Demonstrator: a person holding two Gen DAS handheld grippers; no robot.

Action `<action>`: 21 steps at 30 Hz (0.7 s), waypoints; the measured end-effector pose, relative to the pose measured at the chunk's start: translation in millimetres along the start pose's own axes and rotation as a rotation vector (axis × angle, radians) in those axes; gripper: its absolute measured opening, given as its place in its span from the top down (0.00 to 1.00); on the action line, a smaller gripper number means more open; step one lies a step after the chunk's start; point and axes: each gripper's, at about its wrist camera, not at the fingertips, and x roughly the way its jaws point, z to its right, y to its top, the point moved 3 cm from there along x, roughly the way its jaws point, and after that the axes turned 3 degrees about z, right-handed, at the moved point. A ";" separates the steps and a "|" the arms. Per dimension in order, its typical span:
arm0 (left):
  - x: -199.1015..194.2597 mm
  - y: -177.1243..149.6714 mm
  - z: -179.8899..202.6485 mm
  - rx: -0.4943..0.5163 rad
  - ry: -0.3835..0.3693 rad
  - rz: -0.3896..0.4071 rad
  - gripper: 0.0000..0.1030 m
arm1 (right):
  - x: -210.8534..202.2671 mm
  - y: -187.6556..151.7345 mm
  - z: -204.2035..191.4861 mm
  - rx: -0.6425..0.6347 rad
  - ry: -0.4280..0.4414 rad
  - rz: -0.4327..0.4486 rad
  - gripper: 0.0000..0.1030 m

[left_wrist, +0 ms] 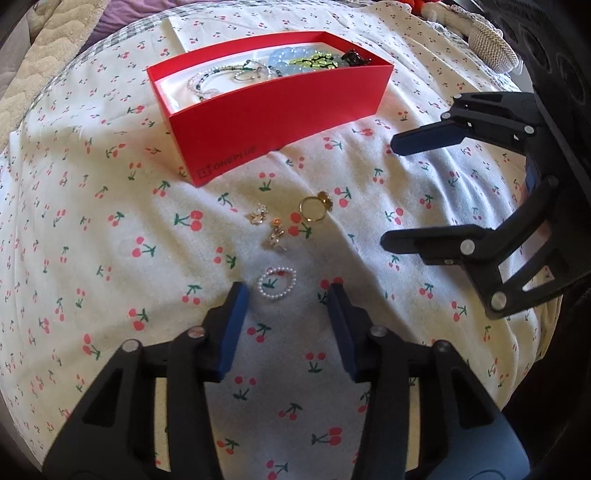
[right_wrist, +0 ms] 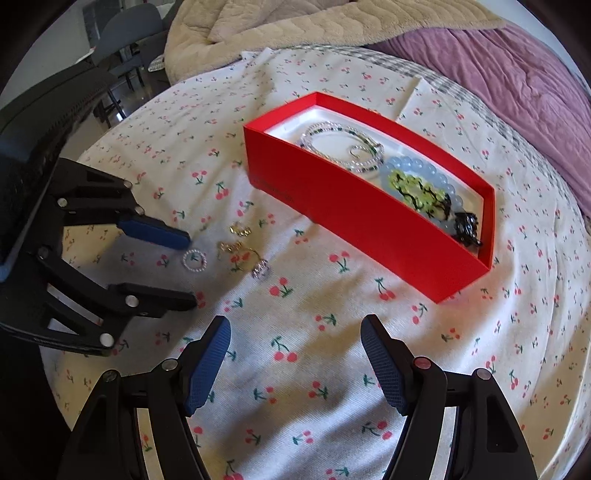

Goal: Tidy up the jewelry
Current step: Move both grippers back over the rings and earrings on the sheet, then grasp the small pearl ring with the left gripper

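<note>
A small pearl ring (left_wrist: 277, 283) lies on the cherry-print cloth just ahead of my open left gripper (left_wrist: 286, 295); it also shows in the right wrist view (right_wrist: 194, 260). Beyond it lie two gold earrings (left_wrist: 258, 214) (left_wrist: 277, 234) and a gold ring (left_wrist: 314, 207). The red box (left_wrist: 280, 122) (right_wrist: 369, 236) holds a clear bead necklace (right_wrist: 340, 144), a blue bead bracelet (right_wrist: 424, 166) and a black piece (right_wrist: 467, 227). My right gripper (right_wrist: 295, 332) is open and empty, hovering over bare cloth; in the left wrist view (left_wrist: 388, 188) it sits right of the gold ring.
The cloth (right_wrist: 332, 369) covers a rounded surface that falls away at the edges. A beige quilt (right_wrist: 295, 22) and purple blanket (right_wrist: 517, 74) lie behind the box. Grey chairs (right_wrist: 125, 44) stand at far left.
</note>
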 end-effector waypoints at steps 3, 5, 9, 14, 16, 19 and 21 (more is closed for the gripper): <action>-0.2 -0.3 1.3 0.009 -0.020 -0.003 0.76 | 2.1 1.8 -0.8 -0.001 -0.001 0.000 0.28; 0.8 -0.1 1.3 0.007 -0.022 -0.008 0.84 | 3.7 2.1 -0.9 -0.003 -0.003 -0.004 0.28; 1.6 1.3 -0.8 -0.004 -0.005 -0.020 0.94 | 6.0 0.6 -2.0 -0.010 -0.005 -0.012 0.28; -1.9 0.2 -5.2 -0.023 0.038 -0.026 0.97 | 5.8 1.1 -1.3 -0.004 -0.002 -0.008 0.28; -3.4 -0.1 -6.8 -0.029 0.046 -0.031 0.97 | 5.3 1.8 -2.2 -0.005 0.002 -0.005 0.28; -6.8 -0.6 -11.2 -0.043 0.064 -0.035 0.97 | 6.0 3.6 -4.5 -0.009 0.010 -0.003 0.29; -8.9 -1.0 -15.5 -0.062 0.070 -0.039 0.97 | 7.2 4.9 -6.3 -0.013 0.015 -0.003 0.30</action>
